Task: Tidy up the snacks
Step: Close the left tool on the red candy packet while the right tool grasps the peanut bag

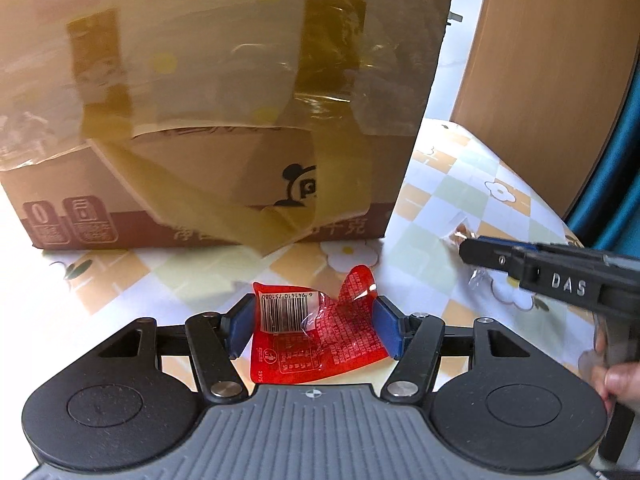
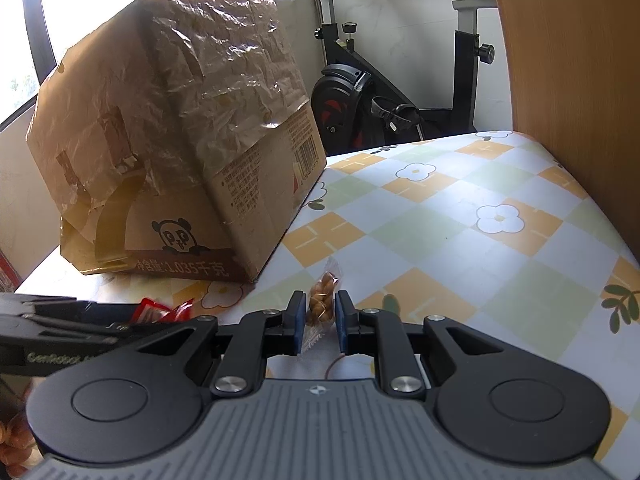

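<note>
A red snack packet [image 1: 316, 332] with a white barcode lies on the table between the fingers of my left gripper [image 1: 314, 326], which is open around it with both pads at its edges. In the right wrist view, a clear wrapper of brown twisted snacks [image 2: 320, 304] lies between the blue pads of my right gripper [image 2: 318, 318]; the jaws are narrowly open, with small gaps to the wrapper. The right gripper also shows in the left wrist view [image 1: 472, 252], over that wrapper. The red packet shows in the right wrist view [image 2: 160, 310] at the left.
A taped cardboard box [image 1: 224, 120] with a panda logo stands close behind both snacks, also in the right wrist view [image 2: 180, 140]. The table carries a checked flower-print cloth [image 2: 460, 240]. A wooden chair back [image 2: 568, 80] rises at the right. An exercise bike [image 2: 380, 92] stands beyond the table.
</note>
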Tool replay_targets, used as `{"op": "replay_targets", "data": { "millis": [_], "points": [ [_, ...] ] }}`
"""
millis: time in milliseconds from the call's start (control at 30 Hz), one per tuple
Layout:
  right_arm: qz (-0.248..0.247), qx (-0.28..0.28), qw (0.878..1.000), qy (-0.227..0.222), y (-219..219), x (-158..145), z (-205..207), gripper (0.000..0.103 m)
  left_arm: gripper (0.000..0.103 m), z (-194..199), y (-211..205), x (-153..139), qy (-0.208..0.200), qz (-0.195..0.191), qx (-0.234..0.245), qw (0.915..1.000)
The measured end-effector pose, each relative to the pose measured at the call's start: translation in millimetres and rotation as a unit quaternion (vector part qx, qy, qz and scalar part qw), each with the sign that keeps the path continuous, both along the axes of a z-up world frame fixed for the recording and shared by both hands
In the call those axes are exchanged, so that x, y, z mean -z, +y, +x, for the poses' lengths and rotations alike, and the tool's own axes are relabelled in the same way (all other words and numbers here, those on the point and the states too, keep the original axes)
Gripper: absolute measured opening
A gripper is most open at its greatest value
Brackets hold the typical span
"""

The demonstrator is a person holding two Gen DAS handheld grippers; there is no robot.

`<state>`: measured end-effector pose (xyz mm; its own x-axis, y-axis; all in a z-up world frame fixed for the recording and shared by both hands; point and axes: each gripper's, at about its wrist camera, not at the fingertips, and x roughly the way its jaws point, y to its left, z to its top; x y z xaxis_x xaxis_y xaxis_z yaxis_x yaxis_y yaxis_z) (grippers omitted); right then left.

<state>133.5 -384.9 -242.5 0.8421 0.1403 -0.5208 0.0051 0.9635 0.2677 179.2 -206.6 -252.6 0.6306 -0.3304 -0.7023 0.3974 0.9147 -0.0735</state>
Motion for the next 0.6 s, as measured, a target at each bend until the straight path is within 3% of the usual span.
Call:
{"op": "replay_targets", "data": {
  "millis": [167,267,467,600],
  "points": [
    [0.006,0.002,1.000,-0.005,-2,0,-2,0.017,0.054,2,3,0,-0.005,-0.009,-0.004,0.9999],
    [0.001,-0.001,1.000,-0.004,-1,-1,-3,0.017,0.054,0,6,1,-0.006,-0.007,0.002,1.0000],
    [-0.014,-0.009,1.000,-0.005,4,-2,-4,0.017,0.059,-11,16,-4,-0.013,-0.003,0.006,0.9999],
    [-0.015,-0.012,1.000,0.000,5,-2,-1,0.017,0.067,-10,15,-2,-0.018,0.002,0.002,0.9998]
  ]
}}
